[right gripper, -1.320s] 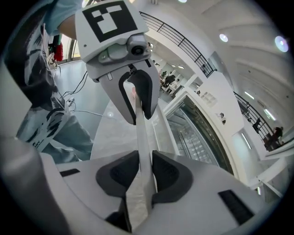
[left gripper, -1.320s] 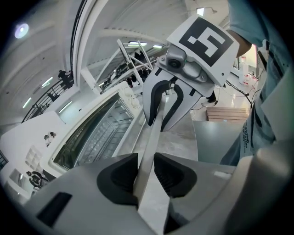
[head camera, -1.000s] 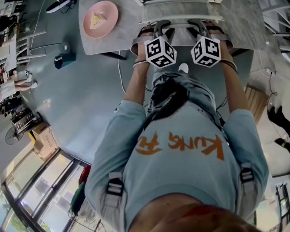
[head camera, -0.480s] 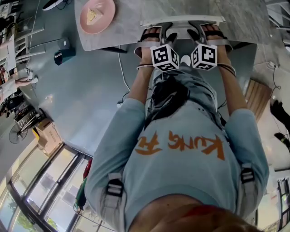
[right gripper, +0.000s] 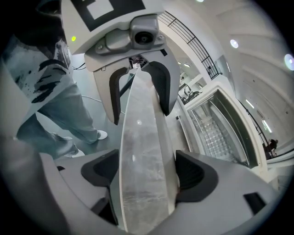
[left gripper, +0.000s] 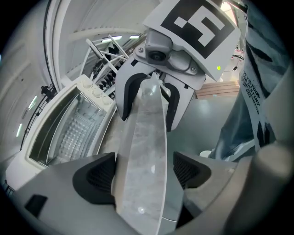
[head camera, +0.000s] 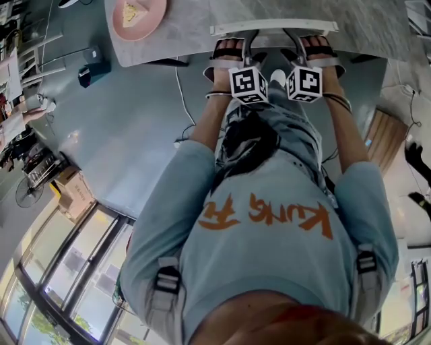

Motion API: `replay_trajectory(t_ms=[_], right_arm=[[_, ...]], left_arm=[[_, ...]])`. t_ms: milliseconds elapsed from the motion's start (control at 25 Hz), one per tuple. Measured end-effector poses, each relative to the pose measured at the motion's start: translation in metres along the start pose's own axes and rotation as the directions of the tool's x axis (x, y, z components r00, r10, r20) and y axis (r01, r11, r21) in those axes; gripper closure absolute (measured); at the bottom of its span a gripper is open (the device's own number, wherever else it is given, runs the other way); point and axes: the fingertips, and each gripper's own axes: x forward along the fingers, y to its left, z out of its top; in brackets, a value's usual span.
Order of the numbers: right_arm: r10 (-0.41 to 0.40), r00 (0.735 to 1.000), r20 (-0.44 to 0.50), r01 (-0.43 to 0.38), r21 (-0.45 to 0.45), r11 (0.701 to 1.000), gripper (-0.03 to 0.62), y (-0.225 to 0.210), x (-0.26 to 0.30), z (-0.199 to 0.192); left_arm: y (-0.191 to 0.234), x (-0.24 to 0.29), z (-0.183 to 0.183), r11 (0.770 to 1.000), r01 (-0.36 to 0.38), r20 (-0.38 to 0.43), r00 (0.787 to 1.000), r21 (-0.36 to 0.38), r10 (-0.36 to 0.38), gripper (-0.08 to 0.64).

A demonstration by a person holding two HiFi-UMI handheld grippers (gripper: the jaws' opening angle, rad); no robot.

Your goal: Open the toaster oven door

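Head view shows the big picture: both tools are side by side at the front edge of the marble surface (head camera: 182, 34), and there's a pink plate (head camera: 138, 13) with a slice of cake way off to the left. The jaws are tiny from up there, though.

The tool views settle that. The left tool (left gripper: 144, 170) has just been opening and its jaws are wide apart, gripping nothing, with only the surface's marbled edge running between them. Same for the right tool (right gripper: 151, 172): just opened, jaws apart, straddling that same edge. Each camera also sees the other tool facing it.

The toaster oven (left gripper: 69, 133) sits on the surface just beside the tools, on the far side of the edge. Its glass door (right gripper: 216, 128) and the handle (right gripper: 183, 123) are near the right tool but clear of its jaws.
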Motion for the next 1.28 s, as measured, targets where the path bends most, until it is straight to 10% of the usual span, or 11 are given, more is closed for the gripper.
replay_trajectory(t_ms=[1280], right_arm=[[-0.191, 0.982, -0.011, 0.190, -0.063, 0.980, 0.158, 0.046, 0.051, -0.018]], left_arm=[[-0.038, 0.052, -0.031, 0.972, -0.205, -0.042, 0.977, 0.113, 0.211, 0.164]])
